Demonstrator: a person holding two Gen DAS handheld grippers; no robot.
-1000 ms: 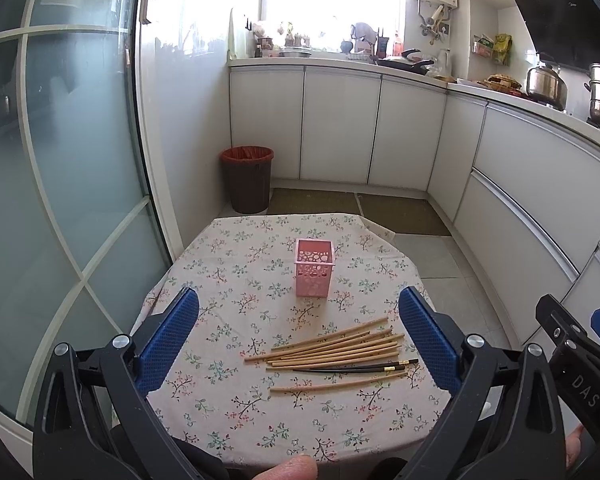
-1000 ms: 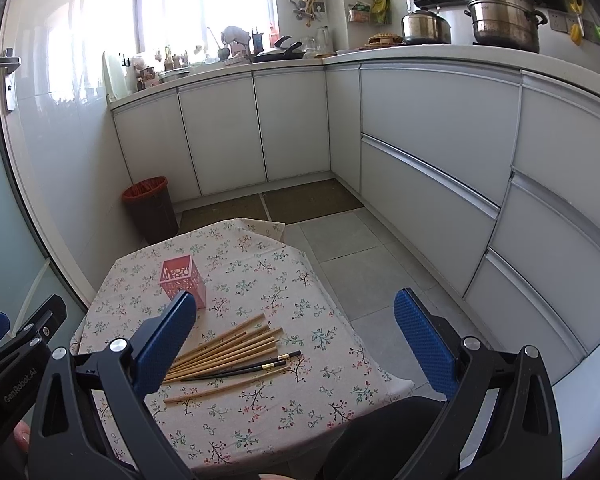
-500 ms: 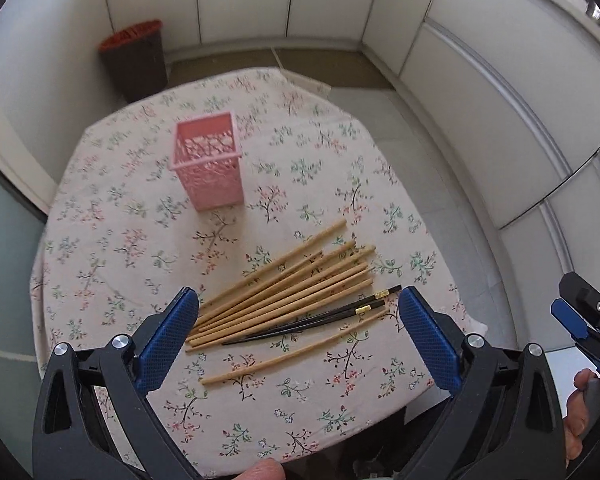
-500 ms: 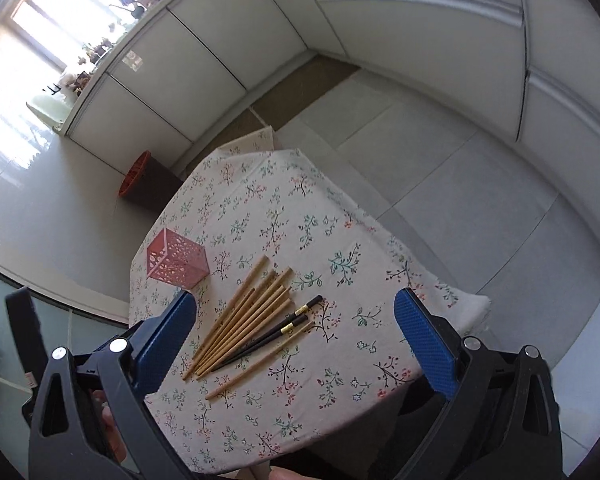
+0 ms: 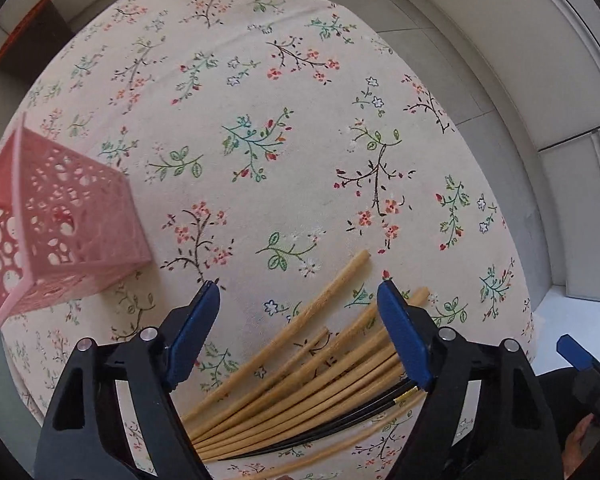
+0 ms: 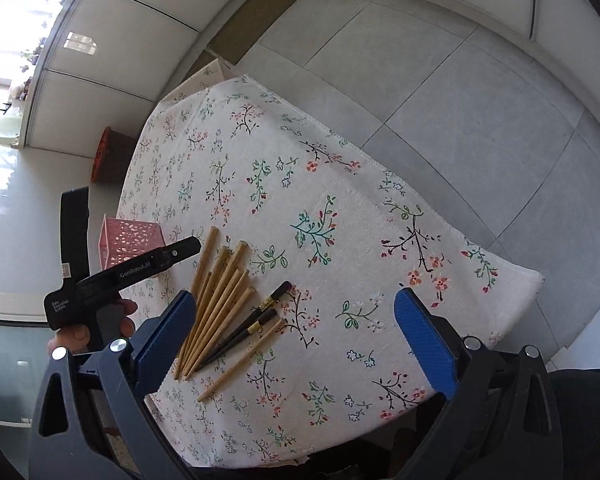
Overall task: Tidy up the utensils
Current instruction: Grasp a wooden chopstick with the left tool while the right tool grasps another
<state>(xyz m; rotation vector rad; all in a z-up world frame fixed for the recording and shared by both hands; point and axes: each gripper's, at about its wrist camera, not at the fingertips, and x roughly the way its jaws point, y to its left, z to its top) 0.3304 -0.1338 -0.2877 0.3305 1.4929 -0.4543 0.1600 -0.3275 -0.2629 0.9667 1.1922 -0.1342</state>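
Observation:
Several wooden chopsticks (image 5: 300, 376) and a black pair (image 6: 256, 322) lie in a fan on the flowered tablecloth (image 5: 260, 120). A pink perforated holder (image 5: 52, 224) stands left of them; it also shows in the right wrist view (image 6: 130, 240). My left gripper (image 5: 296, 300) is open, low over the chopsticks, its blue pads either side of the bundle. My right gripper (image 6: 296, 312) is open and empty, higher up, above the table's near right part. The wooden chopsticks also show in the right wrist view (image 6: 220, 296), with the left gripper's body (image 6: 120, 276) above their left side.
The small table (image 6: 500, 268) stands on a grey tiled floor (image 6: 440, 80). White cabinet fronts (image 6: 140, 32) line the far wall. A dark bin with a red rim (image 6: 108, 156) stands on the floor beyond the table.
Both grippers tilted down toward the table. The left gripper dropped close over the chopsticks, which now lie between its open pads. The right gripper moved nearer too.

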